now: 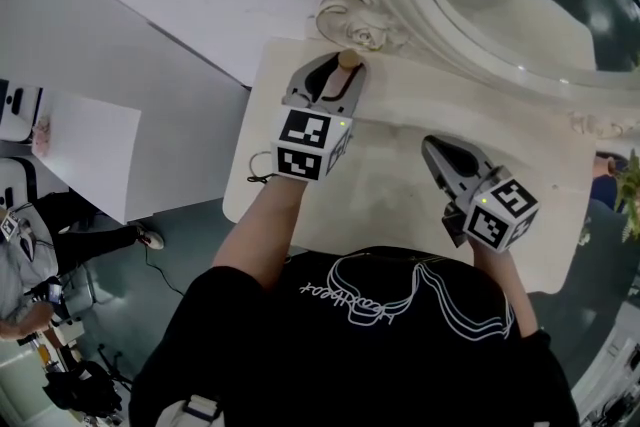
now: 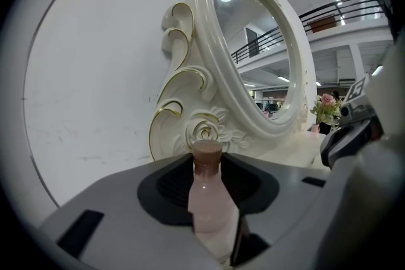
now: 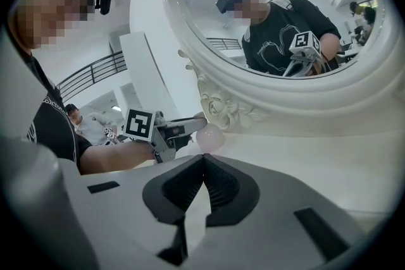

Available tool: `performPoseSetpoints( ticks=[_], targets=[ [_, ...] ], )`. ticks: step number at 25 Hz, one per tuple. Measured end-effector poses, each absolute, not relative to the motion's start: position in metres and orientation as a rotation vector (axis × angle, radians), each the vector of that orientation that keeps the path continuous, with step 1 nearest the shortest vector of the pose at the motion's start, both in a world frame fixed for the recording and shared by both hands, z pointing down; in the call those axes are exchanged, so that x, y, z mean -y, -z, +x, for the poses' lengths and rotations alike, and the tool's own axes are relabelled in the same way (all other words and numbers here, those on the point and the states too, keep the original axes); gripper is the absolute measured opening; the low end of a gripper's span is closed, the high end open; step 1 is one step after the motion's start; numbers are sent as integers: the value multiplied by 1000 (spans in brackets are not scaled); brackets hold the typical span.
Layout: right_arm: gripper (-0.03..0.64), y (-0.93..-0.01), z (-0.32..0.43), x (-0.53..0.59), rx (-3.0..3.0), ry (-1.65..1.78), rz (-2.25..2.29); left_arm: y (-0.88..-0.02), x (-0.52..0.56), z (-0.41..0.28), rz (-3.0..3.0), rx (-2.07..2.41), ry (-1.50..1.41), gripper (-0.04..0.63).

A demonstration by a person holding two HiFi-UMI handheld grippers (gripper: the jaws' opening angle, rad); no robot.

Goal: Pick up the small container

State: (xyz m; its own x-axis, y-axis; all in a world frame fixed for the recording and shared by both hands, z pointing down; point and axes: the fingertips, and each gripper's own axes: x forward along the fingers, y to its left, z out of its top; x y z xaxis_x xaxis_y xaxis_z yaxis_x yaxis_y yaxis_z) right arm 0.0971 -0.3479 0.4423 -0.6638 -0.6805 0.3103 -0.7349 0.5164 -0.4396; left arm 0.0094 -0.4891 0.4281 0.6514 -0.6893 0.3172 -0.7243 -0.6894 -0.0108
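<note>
Left gripper (image 2: 207, 164) grips the small container (image 2: 212, 212), a smooth, probably light and fragile pink corked bottle beside the mirror frame (image 1: 360, 25) on the table (image 1: 400, 165), around its body; right gripper (image 3: 203, 158) sits closed, empty.

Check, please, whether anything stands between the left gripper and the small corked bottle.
Nothing visible does: the small corked bottle sits between the left gripper's fingers, which appear to touch it on both sides.
</note>
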Motion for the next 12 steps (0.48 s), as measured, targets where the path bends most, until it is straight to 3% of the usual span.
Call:
performPoseSetpoints(
  ticks=[12],
  targets=[
    [3,-448,98,343,2649,-865,1247,-431,491,8,2737,1242,-457,132]
  ],
)
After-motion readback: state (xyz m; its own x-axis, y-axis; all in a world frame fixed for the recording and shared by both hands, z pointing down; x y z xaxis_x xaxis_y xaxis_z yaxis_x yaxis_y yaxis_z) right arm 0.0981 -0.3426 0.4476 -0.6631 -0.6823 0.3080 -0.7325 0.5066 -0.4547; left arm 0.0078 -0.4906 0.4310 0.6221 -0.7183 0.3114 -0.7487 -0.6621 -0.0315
